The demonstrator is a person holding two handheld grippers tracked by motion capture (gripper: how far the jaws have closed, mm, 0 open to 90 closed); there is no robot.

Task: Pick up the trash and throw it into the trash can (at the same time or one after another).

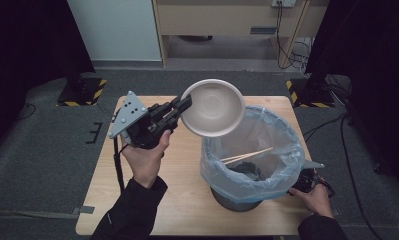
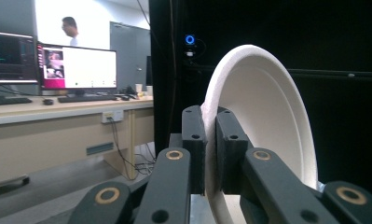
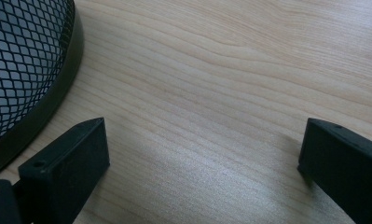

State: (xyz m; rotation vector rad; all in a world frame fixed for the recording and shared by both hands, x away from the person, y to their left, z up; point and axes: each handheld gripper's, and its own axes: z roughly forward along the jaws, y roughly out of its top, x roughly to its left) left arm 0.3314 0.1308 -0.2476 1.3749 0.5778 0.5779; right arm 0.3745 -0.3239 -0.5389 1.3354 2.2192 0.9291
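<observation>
A white paper bowl (image 1: pixel 213 107) hangs tilted in the air over the far left rim of the bin (image 1: pixel 237 200). My left gripper (image 1: pixel 183 106) is shut on the bowl's rim, which shows clamped between the two black jaws in the left gripper view, bowl (image 2: pixel 263 121), gripper (image 2: pixel 210 149). The bin is a black mesh basket lined with a pale blue plastic bag (image 1: pixel 282 170), and a pair of wooden chopsticks (image 1: pixel 247 155) lies inside it. My right gripper (image 3: pixel 202 154) is open low over the bare tabletop beside the bin's mesh wall (image 3: pixel 20 60); the bin partly hides it in the high view.
The wooden table (image 1: pixel 187 200) has bare room left of and in front of the bin. Beyond it lie grey floor, a wooden desk and cables. The left gripper view looks out at a desk with monitors (image 2: pixel 76 67) and a person standing far off.
</observation>
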